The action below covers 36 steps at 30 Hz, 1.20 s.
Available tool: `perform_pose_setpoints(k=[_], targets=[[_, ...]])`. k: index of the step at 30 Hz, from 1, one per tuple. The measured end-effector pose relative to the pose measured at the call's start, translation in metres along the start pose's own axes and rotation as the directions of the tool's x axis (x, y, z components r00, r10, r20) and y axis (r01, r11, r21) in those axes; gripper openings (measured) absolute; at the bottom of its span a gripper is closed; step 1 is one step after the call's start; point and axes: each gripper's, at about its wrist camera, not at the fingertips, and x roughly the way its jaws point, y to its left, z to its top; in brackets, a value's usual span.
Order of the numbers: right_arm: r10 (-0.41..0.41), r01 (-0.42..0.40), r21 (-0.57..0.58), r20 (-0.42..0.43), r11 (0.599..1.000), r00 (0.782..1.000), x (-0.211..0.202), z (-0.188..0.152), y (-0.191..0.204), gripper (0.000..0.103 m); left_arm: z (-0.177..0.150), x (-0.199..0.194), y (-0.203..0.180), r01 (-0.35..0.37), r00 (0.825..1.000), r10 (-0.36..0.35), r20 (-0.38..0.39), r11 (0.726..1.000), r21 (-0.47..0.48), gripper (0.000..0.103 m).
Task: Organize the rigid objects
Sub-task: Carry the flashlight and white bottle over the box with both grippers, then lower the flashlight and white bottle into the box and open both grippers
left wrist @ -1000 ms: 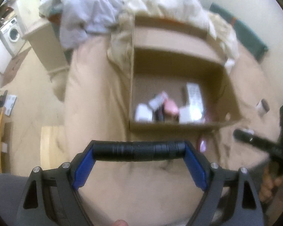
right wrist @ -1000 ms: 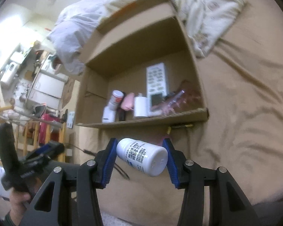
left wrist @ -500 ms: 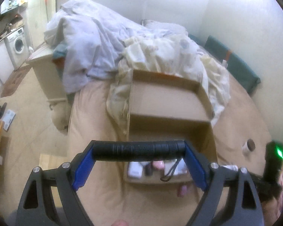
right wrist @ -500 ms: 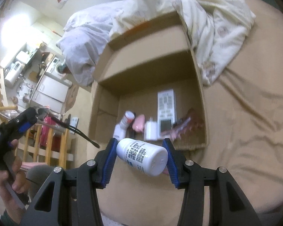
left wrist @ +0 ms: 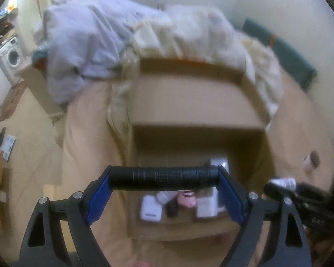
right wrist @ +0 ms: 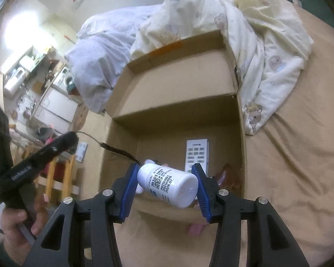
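Note:
My left gripper is shut on a black flashlight, held crosswise between the blue pads above the near end of the open cardboard box. My right gripper is shut on a white pill bottle, tilted, over the box's front part. Inside the box lie a white remote, a white charger, a pink item and other small things, partly hidden by the held objects. The flashlight's black wrist strap dangles over the box in the right wrist view.
The box stands on a tan bed sheet. Crumpled cream and lilac bedding is piled behind it. A small roll lies on the sheet right of the box, a pink thing in front. A washing machine stands far left.
Both grippers have come forward over the box with their loads. The left view first swung up toward the bedding, then closed in on the box. The right gripper rose above the front wall.

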Motion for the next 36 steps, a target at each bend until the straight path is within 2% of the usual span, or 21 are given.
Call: perform_pose_setpoints(k=[5,10,18,25,32,34,36], targets=[[-0.036,0.035,-0.004,-0.050,0.999,0.998,0.034,-0.015,-0.016,0.051,-0.027,0.045,-0.009,-0.025,0.996,0.030,-0.081,0.998,0.054,0.086],[-0.075,0.071,-0.051,-0.070,0.996,0.995,0.044,-0.022,-0.011,0.051,-0.044,0.068,-0.019,-0.058,0.992,0.072,-0.106,0.990,0.128,0.086],[-0.131,0.125,-0.052,-0.117,0.991,0.984,0.062,-0.020,-0.018,0.051,-0.049,0.076,-0.024,-0.071,0.990,0.088,-0.109,0.986,0.152,0.086],[-0.183,0.174,-0.087,-0.115,0.981,0.976,0.067,-0.020,-0.014,0.052,-0.049,0.081,-0.023,-0.070,0.988,0.090,-0.124,0.985,0.156,0.086],[-0.189,0.181,-0.083,-0.105,0.980,0.976,0.067,-0.018,-0.014,0.052,-0.049,0.084,-0.021,-0.059,0.986,0.079,-0.144,0.988,0.142,0.086],[-0.176,0.169,-0.076,-0.099,0.983,0.979,0.066,-0.017,-0.014,0.052,-0.049,0.083,-0.020,-0.045,0.988,0.063,-0.142,0.991,0.124,0.089],[-0.162,0.156,-0.078,-0.080,0.985,0.984,0.062,-0.016,-0.011,0.064,-0.047,0.075,-0.017,-0.020,0.994,0.030,-0.107,0.995,0.095,0.096]])
